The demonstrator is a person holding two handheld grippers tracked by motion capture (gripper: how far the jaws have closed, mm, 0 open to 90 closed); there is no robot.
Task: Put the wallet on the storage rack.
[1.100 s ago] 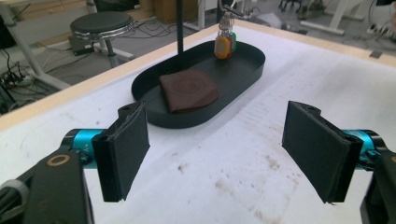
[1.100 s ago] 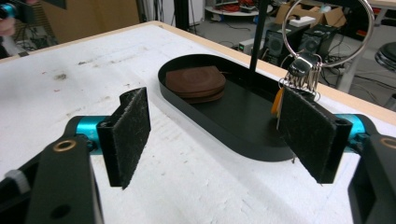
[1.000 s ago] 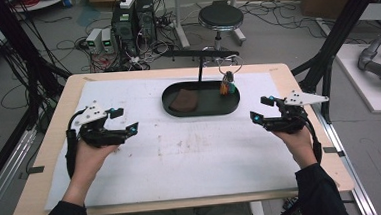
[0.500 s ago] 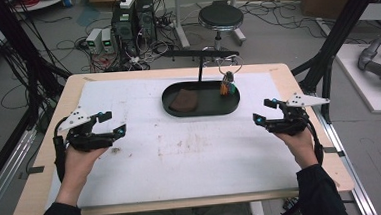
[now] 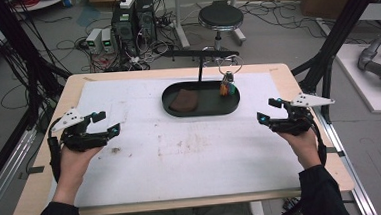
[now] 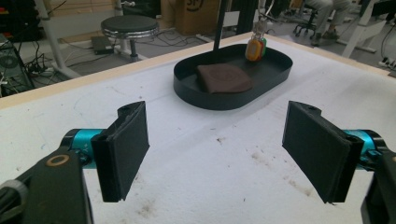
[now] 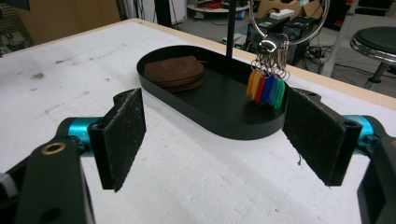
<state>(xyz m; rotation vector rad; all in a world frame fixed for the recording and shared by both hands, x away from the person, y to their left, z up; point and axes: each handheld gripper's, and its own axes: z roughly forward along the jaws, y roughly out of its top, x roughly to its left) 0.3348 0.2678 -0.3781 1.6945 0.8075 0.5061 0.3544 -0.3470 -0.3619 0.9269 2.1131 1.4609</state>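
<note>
We see both grippers held low over the white tabletop (image 5: 191, 152), each in one hand of the person. The left gripper (image 5: 107, 123) is near the left edge of the tabletop, and its jaws stand wide apart with nothing between them. In the left gripper view, its two black pads (image 6: 123, 149) frame bare, stained tabletop, and the tray lies well ahead of them.

The right gripper (image 5: 269, 110) is near the right edge, also with jaws spread wide and empty. In the right gripper view, the near end of the tray sits just beyond the gap between its jaws.

The black oval tray (image 5: 201, 110) lies at the far middle of the tabletop, well apart from both grippers. Inside it, on the left part, we see a brown leather piece (image 5: 183, 100) lying flat. At the right part, a bunch of coloured key tags (image 7: 266, 88) hangs on metal rings (image 7: 273, 58) from a thin black stand (image 5: 199, 67) that rises from the tray; the tags hang just above the tray floor, and we cannot tell if they touch it.
</note>
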